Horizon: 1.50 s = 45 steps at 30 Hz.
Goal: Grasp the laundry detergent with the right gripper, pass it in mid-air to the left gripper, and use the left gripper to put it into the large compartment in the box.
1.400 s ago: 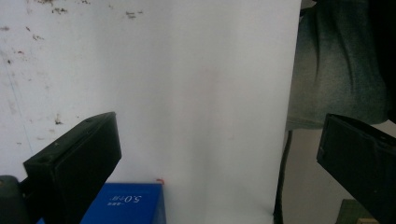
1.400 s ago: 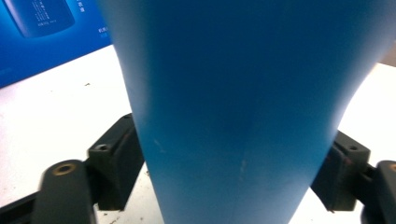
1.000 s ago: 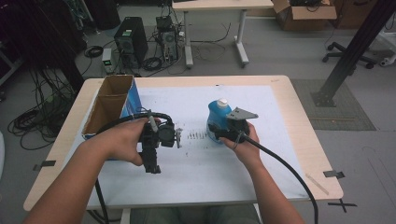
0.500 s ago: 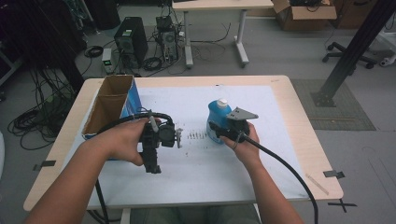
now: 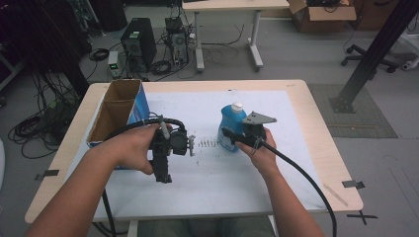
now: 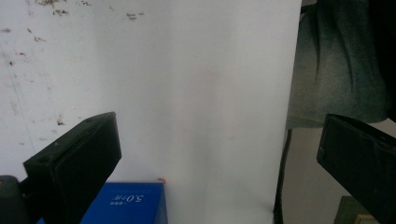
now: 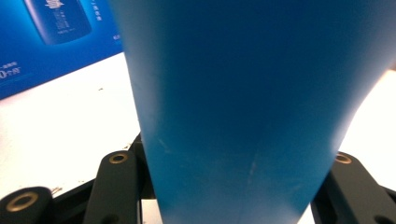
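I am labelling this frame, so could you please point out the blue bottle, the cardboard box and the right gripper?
blue bottle [image 5: 230, 129]: high view, on its blue body below the white cap.
cardboard box [image 5: 140, 104]: high view, on its blue printed side wall.
right gripper [image 5: 233, 134]: high view, between its fingertips at the bottle.

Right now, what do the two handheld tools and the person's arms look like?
Both tools are black. The left tool has a looping black cable; its flat rectangular pads are matte. The right tool carries a grey three-cornered plate and trails a thick black cable. Forearms are bare, no sleeves.
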Motion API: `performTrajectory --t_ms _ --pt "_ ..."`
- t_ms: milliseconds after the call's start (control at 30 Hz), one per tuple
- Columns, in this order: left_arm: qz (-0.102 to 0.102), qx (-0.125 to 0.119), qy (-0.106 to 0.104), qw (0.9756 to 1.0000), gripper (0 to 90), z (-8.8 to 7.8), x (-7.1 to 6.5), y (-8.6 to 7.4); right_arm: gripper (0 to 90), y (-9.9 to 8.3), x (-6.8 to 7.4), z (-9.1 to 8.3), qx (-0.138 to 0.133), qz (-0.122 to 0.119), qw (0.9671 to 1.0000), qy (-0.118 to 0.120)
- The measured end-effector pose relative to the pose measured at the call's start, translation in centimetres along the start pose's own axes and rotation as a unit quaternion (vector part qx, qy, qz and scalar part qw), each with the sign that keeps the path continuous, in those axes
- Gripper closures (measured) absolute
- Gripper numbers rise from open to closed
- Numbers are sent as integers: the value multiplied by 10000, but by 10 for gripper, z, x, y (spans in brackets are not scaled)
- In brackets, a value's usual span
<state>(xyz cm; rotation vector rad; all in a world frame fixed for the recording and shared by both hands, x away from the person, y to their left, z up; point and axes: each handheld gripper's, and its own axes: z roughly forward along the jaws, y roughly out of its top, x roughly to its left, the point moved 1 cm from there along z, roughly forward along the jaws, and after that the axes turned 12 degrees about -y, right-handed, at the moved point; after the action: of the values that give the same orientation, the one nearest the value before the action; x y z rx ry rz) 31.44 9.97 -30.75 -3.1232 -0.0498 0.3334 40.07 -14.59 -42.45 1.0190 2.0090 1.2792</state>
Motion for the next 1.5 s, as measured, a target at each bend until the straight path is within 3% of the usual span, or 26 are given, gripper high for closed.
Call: performTrajectory --t_ms 167,233,400,533,567,600,633,767,1000,1033,1067,1200,1233,1400,1500 --pt "29 -12 41 10000 2 -6 1 3 464 14 -4 -10 -140 -183 9995 216" --pt "36 -23 52 10000 2 -9 1 4 464 23 -7 -18 -191 -384 9984 363" --pt "93 -63 88 9999 2 -17 2 8 463 38 -6 -37 -241 -818 9932 787" --pt "109 -119 88 9998 2 -21 2 9 462 46 0 -51 -289 -1093 9860 1225" --pt "109 -119 88 9998 2 -21 2 9 462 46 0 -51 -289 -1093 9860 1225" --pt "113 -129 79 9998 2 -22 2 9 461 46 2 -54 -293 -1174 9835 1345" --pt "114 -150 72 9998 2 -23 2 9 461 45 7 -59 -210 -1398 9776 1556" --pt "138 -215 45 9997 2 -27 1 9 461 37 14 -63 -71 -1665 9686 1843" --pt "206 -266 21 9994 2 -33 0 15 460 23 33 -65 -63 -1766 9564 2325" --pt "206 -266 21 9994 2 -33 0 15 460 23 33 -65 -63 -1766 9564 2325" --pt "218 -270 30 9994 2 -35 -1 18 460 22 40 -64 -88 -1803 9517 2482" --pt "247 -271 33 9993 2 -38 -2 21 460 20 52 -63 -81 -1891 9447 2677" --pt "247 -271 33 9993 2 -38 -2 21 460 20 52 -63 -81 -1891 9447 2677" --pt "295 -260 46 9992 2 -42 -5 27 459 16 65 -59 -48 -1965 9367 2897" --pt "306 -253 49 9992 2 -43 -5 29 459 15 68 -58 -65 -1963 9355 2938"
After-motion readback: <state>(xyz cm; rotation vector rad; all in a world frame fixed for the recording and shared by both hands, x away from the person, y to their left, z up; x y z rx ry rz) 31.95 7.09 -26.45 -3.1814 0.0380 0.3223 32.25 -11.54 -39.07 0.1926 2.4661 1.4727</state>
